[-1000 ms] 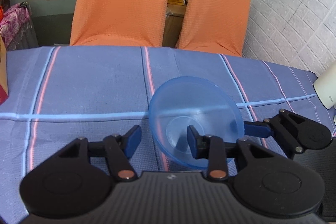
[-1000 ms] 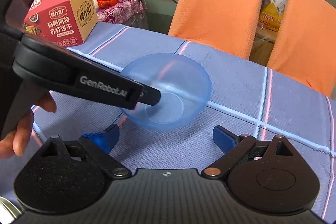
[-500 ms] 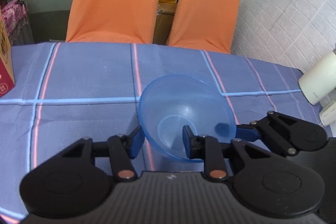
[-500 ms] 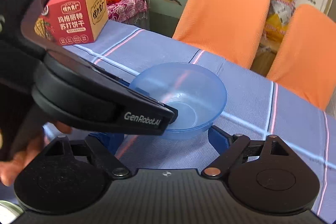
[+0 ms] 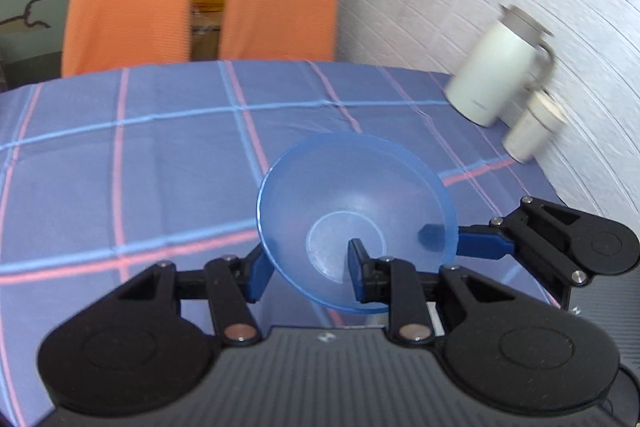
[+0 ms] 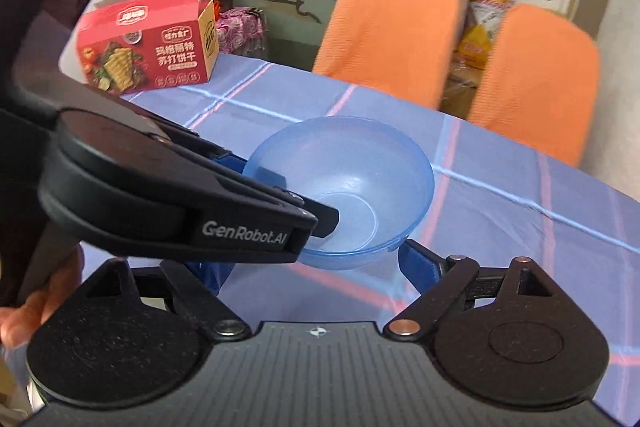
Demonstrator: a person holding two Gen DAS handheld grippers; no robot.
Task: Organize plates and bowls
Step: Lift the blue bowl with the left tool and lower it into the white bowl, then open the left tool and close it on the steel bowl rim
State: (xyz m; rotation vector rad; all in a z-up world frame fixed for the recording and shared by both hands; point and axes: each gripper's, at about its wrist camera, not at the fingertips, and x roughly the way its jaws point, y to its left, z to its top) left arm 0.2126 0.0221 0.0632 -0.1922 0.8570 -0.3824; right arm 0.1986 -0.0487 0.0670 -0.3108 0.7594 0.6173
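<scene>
While the left hand-held gripper point(image 5: 308, 267) pinches the bowl point(image 5: 356, 215) wall above the tabletop point(image 5: 160, 155), the right hand-held gripper point(image 6: 316, 269) waits wide beneath it (keep bowl level; rim grip looks slip-prone).

Left gripper point(image 6: 280, 195) clamps blue bowl point(image 6: 352, 183) rim at 9 o'clock. Right gripper point(image 6: 316, 267) spread wide beneath the bowl. Red cracker box point(image 6: 148, 51) at 11 o'clock.

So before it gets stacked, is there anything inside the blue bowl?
The blue bowl holds no food or dish. Only one finger of the left gripper reaches inside over the rim, pinching the wall. The tablecloth shows through its clear base.
</scene>
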